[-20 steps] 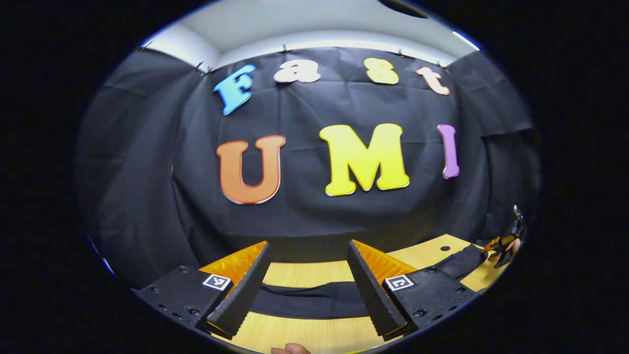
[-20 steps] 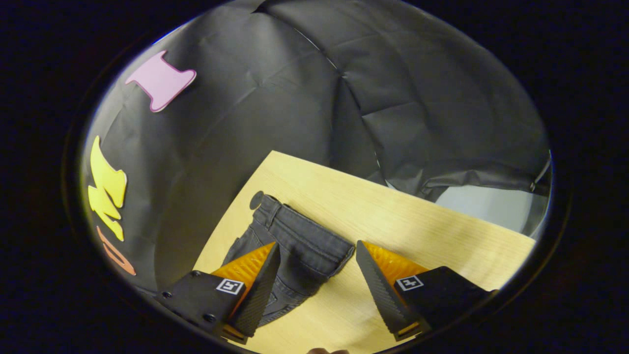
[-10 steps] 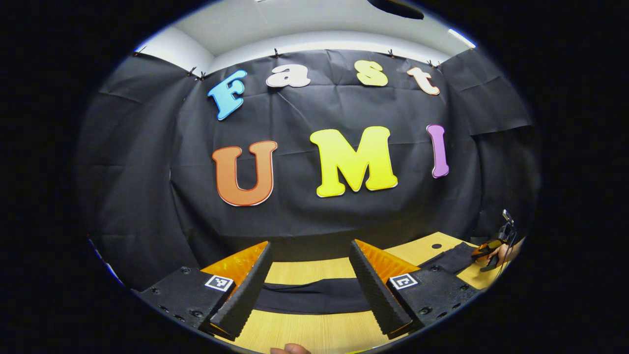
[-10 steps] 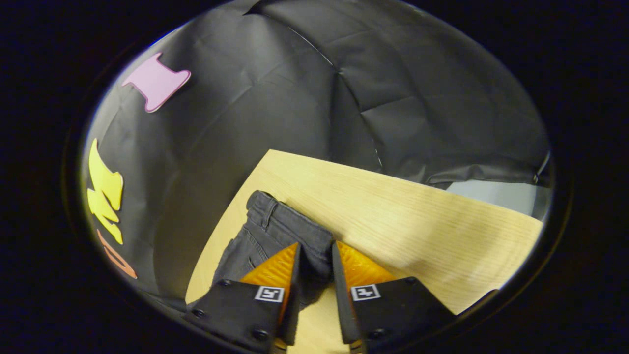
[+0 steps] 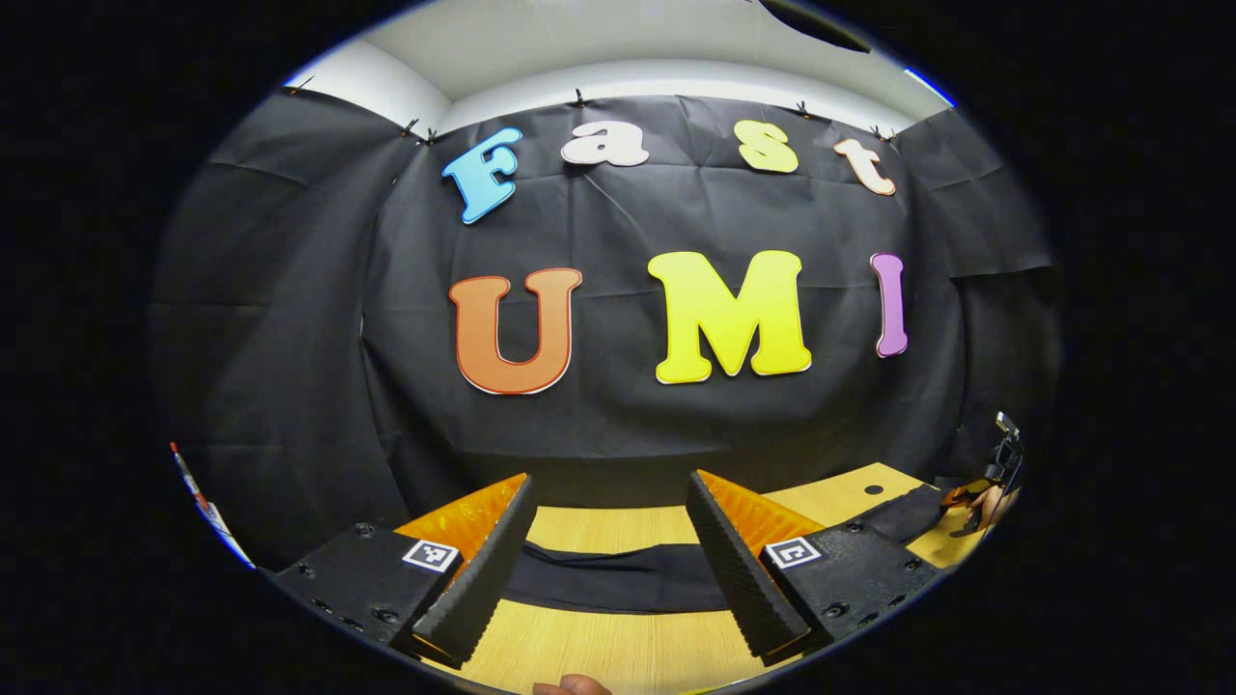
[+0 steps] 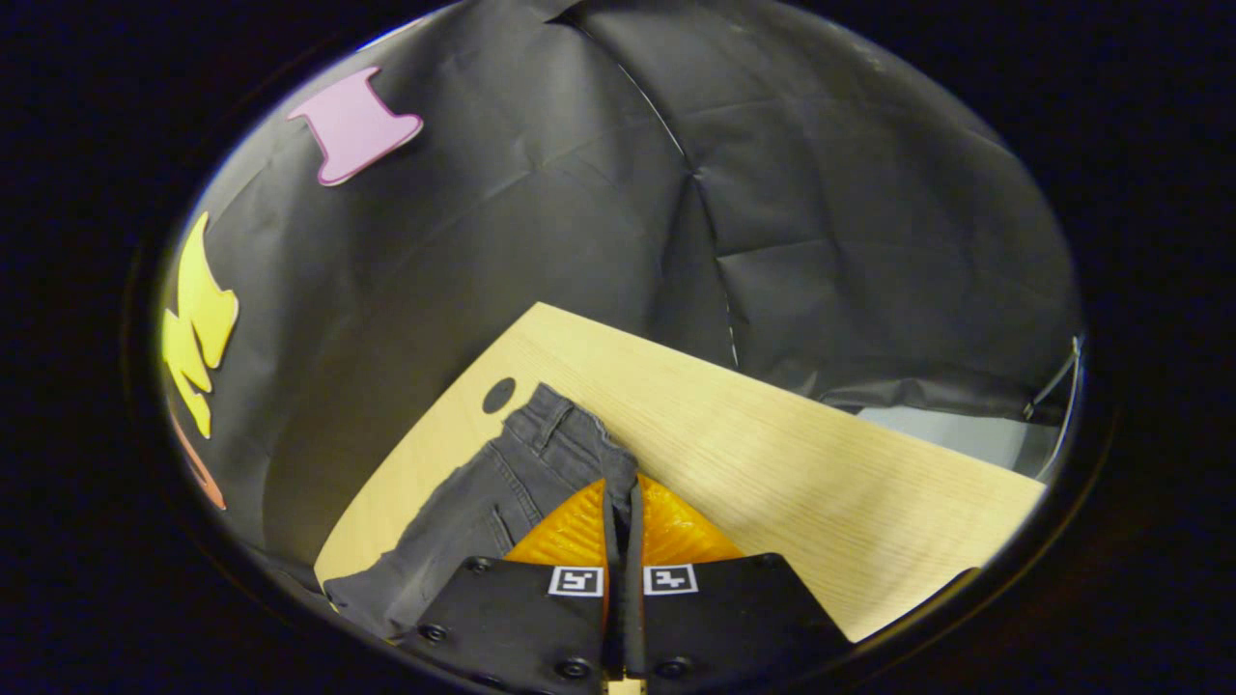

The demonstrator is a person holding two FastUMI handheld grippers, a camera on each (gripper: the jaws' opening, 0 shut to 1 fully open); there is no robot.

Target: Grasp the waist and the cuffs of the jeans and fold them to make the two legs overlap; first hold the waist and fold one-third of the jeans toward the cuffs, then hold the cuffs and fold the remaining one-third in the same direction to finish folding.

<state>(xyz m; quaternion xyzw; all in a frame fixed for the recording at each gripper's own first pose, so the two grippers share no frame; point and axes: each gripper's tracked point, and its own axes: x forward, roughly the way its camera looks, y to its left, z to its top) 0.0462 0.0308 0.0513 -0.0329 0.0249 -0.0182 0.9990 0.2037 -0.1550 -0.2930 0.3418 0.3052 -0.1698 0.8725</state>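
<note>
1. Little stands around the dark grey jeans (image 6: 502, 492): a small round hole (image 6: 499, 394) in the worktop (image 6: 772, 463) sits just beside the far corner of the waistband, and nothing lies on the cloth.
2. The worktop is pale wood with a fine grain, and black cloth (image 6: 821, 193) hangs as the booth's wall behind and to the sides of it. In the left gripper view a white ceiling shows above the cloth.
3. The jeans lie flat on the worktop. In the right gripper view their long axis runs from the waist at the far end back toward the near left edge.
4. The right tongs (image 6: 623, 487) are pinched together on the waistband's near corner, with the denim caught between both fingers.
5. The left tongs (image 5: 608, 550) stand wide apart above the worktop, holding nothing. A dark band of the jeans (image 5: 618, 577) stretches across the wood between and beyond the fingers.
6. Far off to the right in the left gripper view, the other gripper (image 5: 985, 483) and the hand holding it sit at the jeans' waist end.
</note>
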